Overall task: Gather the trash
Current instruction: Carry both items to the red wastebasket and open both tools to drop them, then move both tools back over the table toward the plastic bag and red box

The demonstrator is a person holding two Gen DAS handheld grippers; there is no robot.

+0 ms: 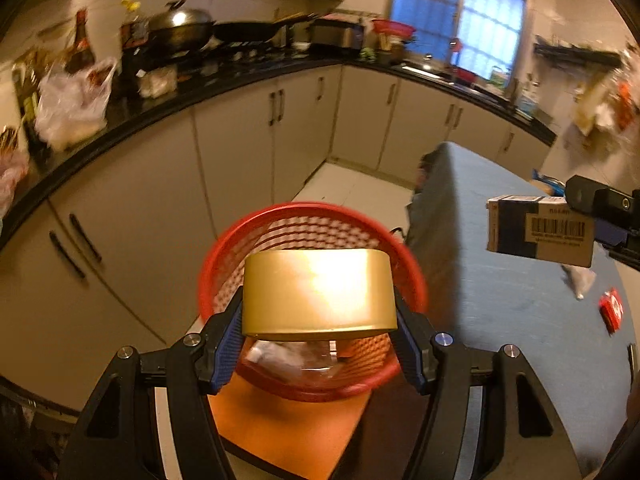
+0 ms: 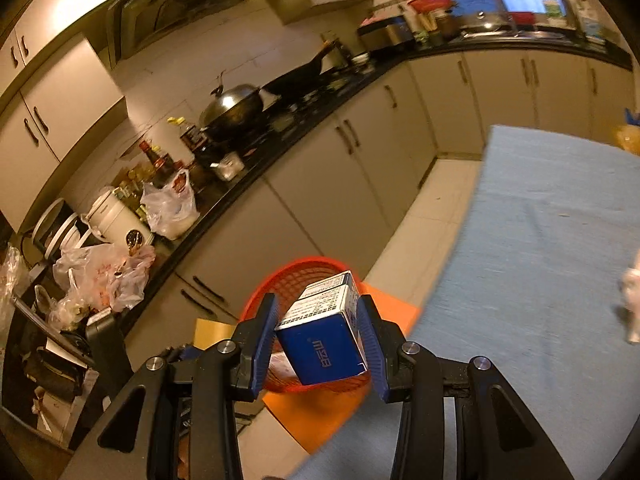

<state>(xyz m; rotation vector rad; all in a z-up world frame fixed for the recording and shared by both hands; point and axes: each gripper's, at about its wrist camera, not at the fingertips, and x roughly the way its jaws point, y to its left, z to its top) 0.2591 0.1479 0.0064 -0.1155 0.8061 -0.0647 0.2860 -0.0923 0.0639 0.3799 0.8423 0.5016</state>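
Blue ribbed pads on my left tool (image 1: 320,344) are pressed against both sides of a gold tin (image 1: 318,294), a low round can held on its side so its shiny bottom faces the camera. It hangs directly over the red mesh basket (image 1: 224,248), which sits on an orange mat (image 1: 280,428) on the floor. I can see crumpled clear and white wrappers already lying in the basket's bottom, below the tin.

My right tool (image 2: 318,354) is pinching a small carton (image 2: 326,330) between its own blue pads; the carton is tilted, its blue face with white lettering turned toward the camera and its printed white side angled up. From the right wrist view it also hangs over the basket's rim (image 2: 280,276). In the left wrist view the same carton shows at the right edge, barcode side out, held above the near end of the worktop.

That worktop (image 2: 540,240) wears a blue-grey cloth and stands just beside the basket. On it, toward the right, lie a small red packet (image 1: 611,307) and a crumpled clear wrapper (image 1: 580,282), well apart from both tools.
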